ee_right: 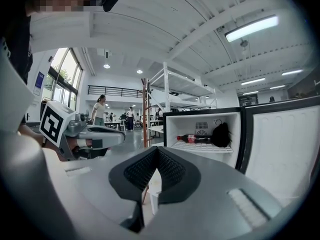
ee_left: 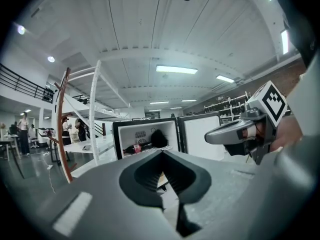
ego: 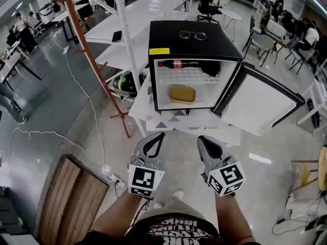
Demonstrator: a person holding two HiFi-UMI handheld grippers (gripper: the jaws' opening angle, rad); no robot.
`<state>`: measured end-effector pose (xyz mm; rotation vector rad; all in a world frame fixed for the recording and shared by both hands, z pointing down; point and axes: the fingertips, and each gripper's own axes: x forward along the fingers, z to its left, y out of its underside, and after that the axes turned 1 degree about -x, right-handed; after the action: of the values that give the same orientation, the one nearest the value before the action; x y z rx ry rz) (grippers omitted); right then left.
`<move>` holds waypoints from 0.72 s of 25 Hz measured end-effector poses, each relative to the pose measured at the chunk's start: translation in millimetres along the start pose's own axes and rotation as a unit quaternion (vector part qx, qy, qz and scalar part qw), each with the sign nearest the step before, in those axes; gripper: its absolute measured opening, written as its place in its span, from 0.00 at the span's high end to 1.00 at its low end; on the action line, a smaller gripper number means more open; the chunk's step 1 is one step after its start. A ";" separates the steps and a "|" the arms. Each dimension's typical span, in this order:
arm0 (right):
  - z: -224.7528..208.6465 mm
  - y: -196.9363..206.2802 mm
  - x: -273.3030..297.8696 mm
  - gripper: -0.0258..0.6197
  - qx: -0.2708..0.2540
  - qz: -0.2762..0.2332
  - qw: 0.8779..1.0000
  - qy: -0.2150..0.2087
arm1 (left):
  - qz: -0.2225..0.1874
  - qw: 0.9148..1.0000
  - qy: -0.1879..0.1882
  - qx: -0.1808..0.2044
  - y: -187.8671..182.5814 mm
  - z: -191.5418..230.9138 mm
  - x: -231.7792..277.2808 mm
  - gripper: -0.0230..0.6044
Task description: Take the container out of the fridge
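The fridge [ego: 194, 47] stands on a low white counter [ego: 148, 117] with its door [ego: 263, 103] swung wide open to the right, so the opening part of the job looks done. The container [ego: 182, 93], a flat yellow box, lies on the floor of the fridge, below the wire shelf that carries a cola bottle [ego: 176, 64] and a dark bundle [ego: 214, 68]. A pair of glasses [ego: 192, 34] rests on top of the fridge. The left claw [ego: 162, 135] and the right claw [ego: 201, 138] are held side by side in front of the fridge, well short of the opening. Each is pressed together with nothing between its tips. By my reading the task has barely begun: a claw has yet to spread, reach in under the shelf, pinch the container and draw it out past the door.
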<state>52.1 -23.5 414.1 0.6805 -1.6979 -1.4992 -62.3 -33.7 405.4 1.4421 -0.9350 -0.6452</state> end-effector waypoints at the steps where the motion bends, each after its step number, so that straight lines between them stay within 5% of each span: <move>1: -2.6 -1.4 1.5 0.92 0.000 -0.001 1.000 -0.001 | 0.000 1.000 0.000 0.001 -1.3 0.5 3.4 0.96; 18: -48.1 -15.5 11.2 0.92 -0.010 -0.013 0.999 -0.039 | -0.012 1.000 -0.025 -0.001 -24.1 -11.4 47.0 0.96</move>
<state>83.4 -62.9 402.2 0.6439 -1.7363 -1.5778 -24.4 -68.9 389.6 1.4426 -0.9561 -0.7024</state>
